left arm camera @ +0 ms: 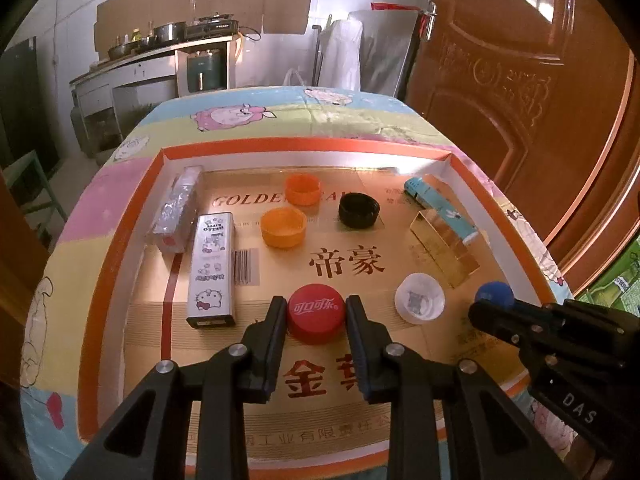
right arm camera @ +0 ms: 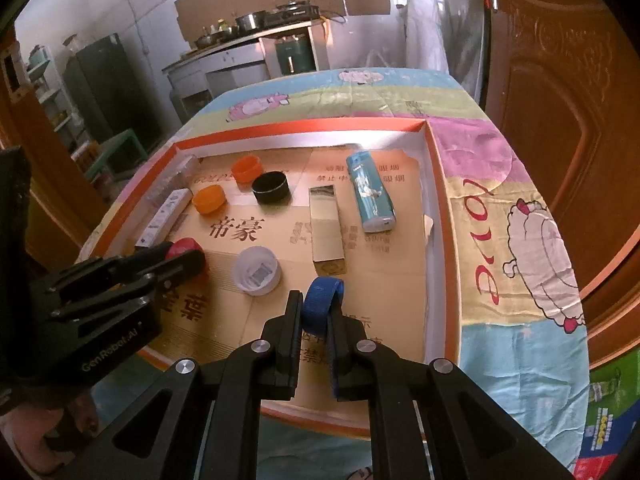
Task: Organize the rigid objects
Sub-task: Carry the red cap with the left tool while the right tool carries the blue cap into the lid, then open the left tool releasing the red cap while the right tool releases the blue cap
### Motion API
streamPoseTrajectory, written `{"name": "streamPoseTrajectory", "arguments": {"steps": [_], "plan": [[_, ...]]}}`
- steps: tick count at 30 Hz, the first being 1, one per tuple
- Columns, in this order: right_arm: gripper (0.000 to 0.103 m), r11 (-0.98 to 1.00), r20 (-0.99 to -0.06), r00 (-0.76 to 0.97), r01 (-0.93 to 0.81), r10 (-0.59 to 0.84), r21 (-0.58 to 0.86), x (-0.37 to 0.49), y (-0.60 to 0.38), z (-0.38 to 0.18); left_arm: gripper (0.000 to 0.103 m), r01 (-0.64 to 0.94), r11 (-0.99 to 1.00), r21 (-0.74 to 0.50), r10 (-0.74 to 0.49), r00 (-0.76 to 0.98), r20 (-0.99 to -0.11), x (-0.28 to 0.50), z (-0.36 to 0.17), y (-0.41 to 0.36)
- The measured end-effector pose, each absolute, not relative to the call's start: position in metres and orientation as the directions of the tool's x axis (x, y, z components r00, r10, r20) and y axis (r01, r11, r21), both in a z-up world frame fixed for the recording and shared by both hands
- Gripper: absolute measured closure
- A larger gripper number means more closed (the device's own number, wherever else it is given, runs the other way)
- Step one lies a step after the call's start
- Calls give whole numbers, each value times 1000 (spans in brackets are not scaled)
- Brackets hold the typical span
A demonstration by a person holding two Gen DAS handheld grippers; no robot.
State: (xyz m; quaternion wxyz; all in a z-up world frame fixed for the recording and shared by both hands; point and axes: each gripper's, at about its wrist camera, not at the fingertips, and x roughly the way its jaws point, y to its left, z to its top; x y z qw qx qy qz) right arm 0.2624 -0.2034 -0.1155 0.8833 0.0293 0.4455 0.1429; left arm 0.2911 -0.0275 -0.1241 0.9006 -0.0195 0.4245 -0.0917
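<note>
Left hand-held gripper (left arm camera: 316, 312) clamps red cap (left arm camera: 316, 313)

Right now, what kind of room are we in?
It looks like a home kitchen. A gas stove sits on a counter at the back with pots beside it, and a brown wooden door stands to the right. Up close is a table under a cartoon cloth.

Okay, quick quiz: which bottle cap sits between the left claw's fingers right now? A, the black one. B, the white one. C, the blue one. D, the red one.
D: the left claw grips the red cap from both sides; the blue cap is in the right claw.
</note>
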Motion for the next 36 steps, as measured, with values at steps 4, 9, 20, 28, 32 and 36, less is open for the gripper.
{"name": "streamPoseTrajectory", "arguments": {"steps": [4,9,20,28,32,36], "plan": [[91,957,-782,556,-225,281,184,264,-204,-119,72,147,982,-114,-182,621,-763,292,-125,-28],[91,957,-781,557,-222,283,188,265,-204,-119,72,150,980,-129,-194,619,-761,293,-126,-27],[78,955,-776,561,-229,287,188,261,-202,-119,58,145,977,-157,-213,626,-750,292,-123,-22],[71,956,-771,571,-229,283,181,256,-200,-115,57,150,978,-147,-210,637,-742,288,-118,-23],[70,956,-768,574,-226,284,184,255,-202,-112,57,148,977,-155,-214,641,-737,285,-115,-22],[70,957,-767,576,-222,284,187,252,-203,-110,57,145,977,-156,-213,644,-735,283,-112,-21]]}}
